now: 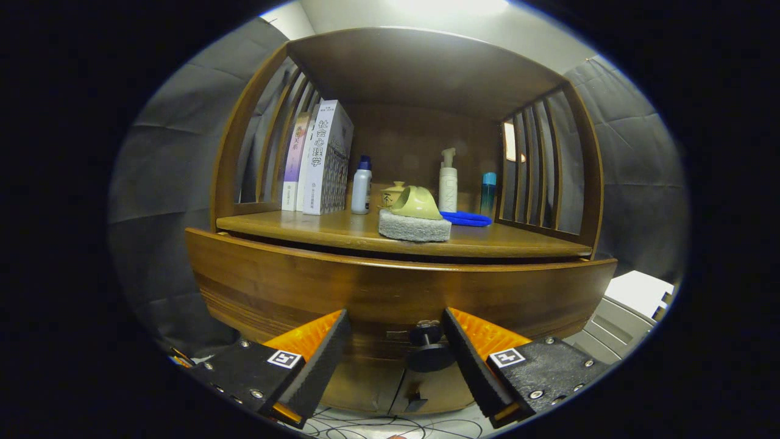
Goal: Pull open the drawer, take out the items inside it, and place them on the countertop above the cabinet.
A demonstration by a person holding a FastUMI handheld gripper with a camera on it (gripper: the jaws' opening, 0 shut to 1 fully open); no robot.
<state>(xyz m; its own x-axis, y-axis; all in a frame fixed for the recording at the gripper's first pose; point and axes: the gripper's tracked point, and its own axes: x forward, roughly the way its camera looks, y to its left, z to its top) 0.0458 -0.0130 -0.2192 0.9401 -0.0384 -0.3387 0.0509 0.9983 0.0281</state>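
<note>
dark wood drawer front (396, 286) sits just below the countertop (365, 235), seemingly slid out a little; its knob (428, 347) lies between the wide-open, empty gripper (396, 353) fingers, nearer the right one. closing squarely on the knob would suit either pulling or pushing.

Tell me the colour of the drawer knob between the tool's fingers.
Black, seen in the gripper view: the drawer knob sits between the open tool.

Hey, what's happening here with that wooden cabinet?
A hand-held gripper faces the cabinet's drawer front, its fingers open on either side of the dark knob, not gripping it. On the countertop above stand books, bottles and a sponge. The drawer looks shut or nearly so.
</note>
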